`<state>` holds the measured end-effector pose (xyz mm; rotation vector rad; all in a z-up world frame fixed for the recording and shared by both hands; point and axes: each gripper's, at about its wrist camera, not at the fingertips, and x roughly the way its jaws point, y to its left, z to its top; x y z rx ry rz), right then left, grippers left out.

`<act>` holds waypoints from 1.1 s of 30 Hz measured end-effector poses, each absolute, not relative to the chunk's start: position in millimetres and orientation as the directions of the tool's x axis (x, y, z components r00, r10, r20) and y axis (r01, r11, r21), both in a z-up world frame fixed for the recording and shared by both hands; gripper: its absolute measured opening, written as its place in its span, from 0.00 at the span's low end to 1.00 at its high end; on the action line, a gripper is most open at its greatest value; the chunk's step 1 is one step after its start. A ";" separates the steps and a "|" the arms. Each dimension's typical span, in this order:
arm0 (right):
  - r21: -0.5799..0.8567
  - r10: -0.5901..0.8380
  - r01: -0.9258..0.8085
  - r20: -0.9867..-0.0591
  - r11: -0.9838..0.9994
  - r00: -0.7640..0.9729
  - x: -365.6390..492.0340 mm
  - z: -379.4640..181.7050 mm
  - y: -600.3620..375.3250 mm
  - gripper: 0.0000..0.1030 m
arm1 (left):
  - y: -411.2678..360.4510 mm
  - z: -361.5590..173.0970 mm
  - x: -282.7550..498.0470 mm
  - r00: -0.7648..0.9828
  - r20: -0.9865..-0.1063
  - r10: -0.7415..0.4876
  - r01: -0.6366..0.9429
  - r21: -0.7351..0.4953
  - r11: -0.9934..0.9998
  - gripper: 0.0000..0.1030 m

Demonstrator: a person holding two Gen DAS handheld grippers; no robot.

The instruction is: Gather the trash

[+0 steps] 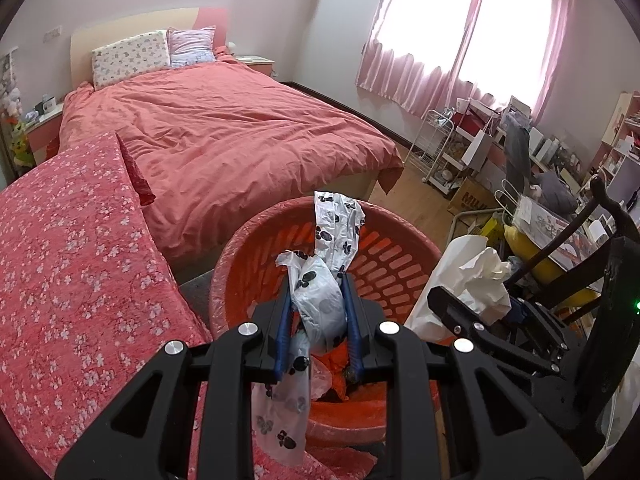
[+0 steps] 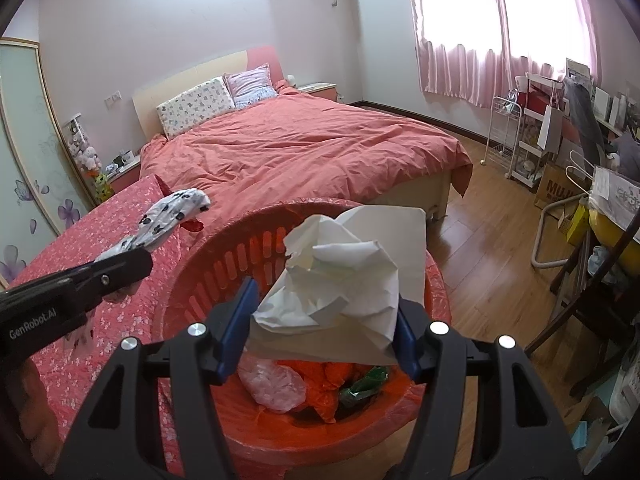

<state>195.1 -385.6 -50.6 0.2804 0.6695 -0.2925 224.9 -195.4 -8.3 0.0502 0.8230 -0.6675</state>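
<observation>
An orange slotted basket [image 1: 400, 236] stands on the floor at the foot of the bed. Over it my left gripper [image 1: 318, 292] is shut on a white plastic bag with black paw prints [image 1: 320, 300]; one tail sticks up, another hangs below the jaws. My right gripper [image 2: 326, 300] is shut on a big crumpled sheet of white paper [image 2: 344, 264], held above the basket [image 2: 236, 256]. The right wrist view shows the paw-print bag [image 2: 172, 212] at the left, over the basket's edge. In the left wrist view the paper [image 1: 484, 276] is at the right.
Inside the basket lie a clear plastic bag [image 2: 276, 384], orange scraps and a green wrapper [image 2: 364, 386]. A red floral-covered surface [image 1: 72, 260] borders the basket on the left, the bed [image 1: 224, 132] lies behind. A dark chair [image 2: 592, 292], wire rack [image 2: 500, 132] and cardboard box [image 2: 556, 192] crowd the right.
</observation>
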 end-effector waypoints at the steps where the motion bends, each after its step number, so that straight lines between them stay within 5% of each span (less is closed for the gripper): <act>1: 0.160 -0.174 0.353 -0.643 0.922 0.746 195.1 -51.0 -386.1 0.58 | -196.0 -8.5 225.3 0.489 -0.693 -0.530 0.568 -0.209 0.796 0.23; 11: 0.151 -0.175 0.346 -0.642 0.926 0.747 197.7 -52.6 -386.5 0.61 | -204.1 -14.2 227.8 0.476 -0.710 -0.519 0.561 -0.209 0.801 0.24; 18: 0.144 -0.172 0.342 -0.651 0.929 0.739 200.6 -59.6 -389.2 0.71 | -197.9 -18.7 234.8 0.479 -0.722 -0.500 0.527 -0.218 0.821 0.44; 29: 0.160 -0.191 0.356 -0.610 0.921 0.769 176.6 -38.2 -379.6 0.80 | -151.9 -4.6 223.9 0.562 -0.699 -0.442 0.463 -0.177 0.868 0.45; 33: 0.160 -0.208 0.345 -0.547 0.925 0.811 147.7 -14.2 -357.3 0.92 | -119.1 15.3 197.5 0.652 -0.642 -0.404 0.430 -0.126 0.894 0.67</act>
